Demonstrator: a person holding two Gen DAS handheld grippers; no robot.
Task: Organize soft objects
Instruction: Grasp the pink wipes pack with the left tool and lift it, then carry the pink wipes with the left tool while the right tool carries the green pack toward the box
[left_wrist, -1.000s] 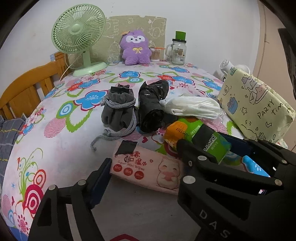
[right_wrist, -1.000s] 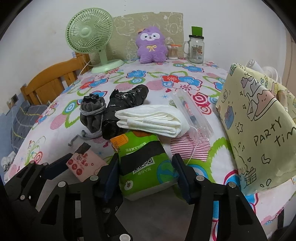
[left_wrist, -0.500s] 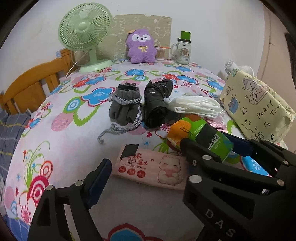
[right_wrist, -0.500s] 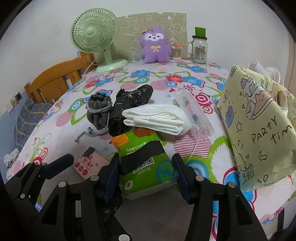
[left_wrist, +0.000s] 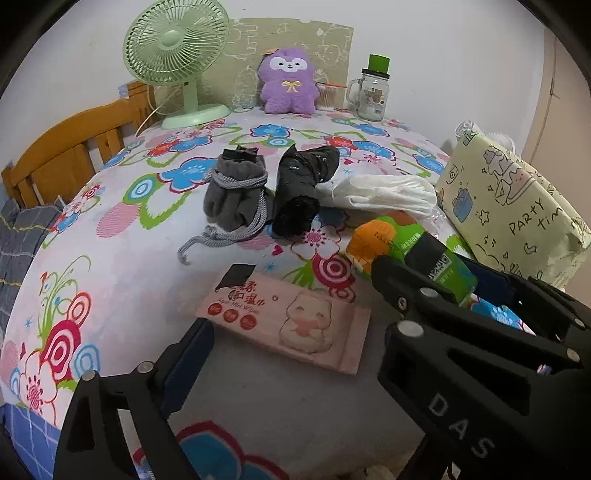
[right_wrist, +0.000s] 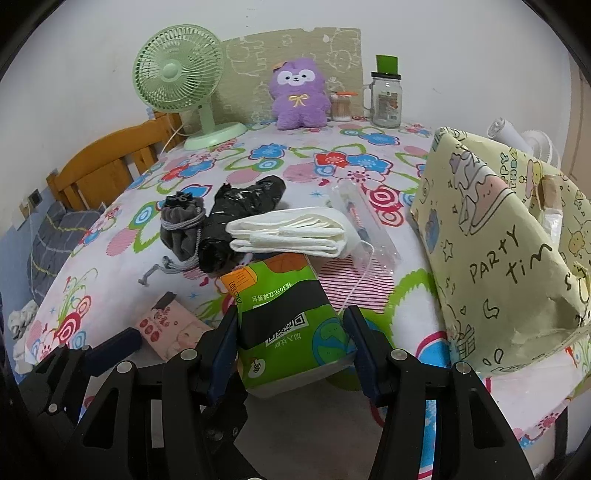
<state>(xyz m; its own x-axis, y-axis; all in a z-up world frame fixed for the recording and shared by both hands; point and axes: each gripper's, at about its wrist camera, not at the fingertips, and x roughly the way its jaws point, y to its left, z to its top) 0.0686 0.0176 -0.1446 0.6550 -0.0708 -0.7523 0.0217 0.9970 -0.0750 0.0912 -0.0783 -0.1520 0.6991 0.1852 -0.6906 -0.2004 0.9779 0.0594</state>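
The right gripper (right_wrist: 290, 345) is clamped on the green tissue pack (right_wrist: 286, 325), a blue pad pressed to each side, the pack lifted at the near edge of the table (right_wrist: 122, 266) and the tool tipped down toward the top. Beside it on the left, the left gripper (left_wrist: 291, 306) points down the same way, and its jaws are opening wide with nothing pinched; the pink wipes pack (left_wrist: 291, 317) lies flat on the cloth between its fingers, close to the near edge. Out toward the middle of the table, a grey drawstring pouch (left_wrist: 234, 195) touches a black plastic bundle (left_wrist: 304, 188), and a folded white cloth (right_wrist: 291, 236) rests against that bundle's right side. A clear plastic sleeve (right_wrist: 364, 221) lies just right of the cloth. At the right edge stands a yellow gift bag (right_wrist: 506, 258) printed with the word party. Along the far edge, against the wall: a green desk fan (right_wrist: 181, 81), a purple plush toy (right_wrist: 299, 96) and a glass jar mug (right_wrist: 386, 99) with a green top. A wooden bed frame (left_wrist: 62, 162) shows past the left edge.
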